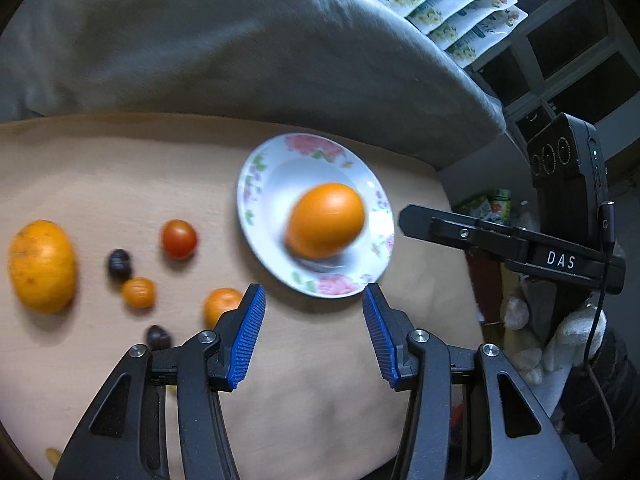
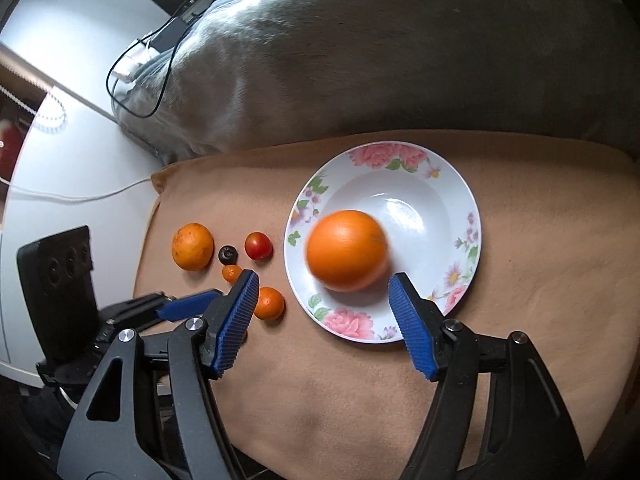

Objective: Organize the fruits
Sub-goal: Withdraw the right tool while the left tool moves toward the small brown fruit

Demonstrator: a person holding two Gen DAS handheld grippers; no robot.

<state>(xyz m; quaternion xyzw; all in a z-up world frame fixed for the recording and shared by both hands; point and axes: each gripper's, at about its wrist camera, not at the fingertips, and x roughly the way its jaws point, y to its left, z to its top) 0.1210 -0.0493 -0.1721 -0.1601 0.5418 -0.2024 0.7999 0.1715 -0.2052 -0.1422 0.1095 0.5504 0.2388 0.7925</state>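
A large orange [image 2: 347,251], blurred, lies in a white flowered plate [image 2: 460,200] on a tan cloth surface. My right gripper [image 2: 323,278] hangs above the plate's near side, open, nothing between its blue pads. My left gripper [image 1: 313,292] is open too and holds nothing, near the plate [image 1: 256,184] with the orange [image 1: 326,226] in it. Left of the plate lie another orange [image 1: 42,266], a red tomato [image 1: 179,239], two small mandarins [image 1: 138,292] [image 1: 222,306] and two dark fruits [image 1: 119,264] [image 1: 158,337]. The right gripper [image 1: 412,220] shows side-on at the right.
A grey cushion [image 2: 360,60] runs along the far side of the tan surface [image 2: 540,280]. Cables [image 2: 136,76] trail off its left end. Snack packets [image 1: 452,4] hang on a rack at the upper right. The tan surface ends just right of the plate in the left wrist view.
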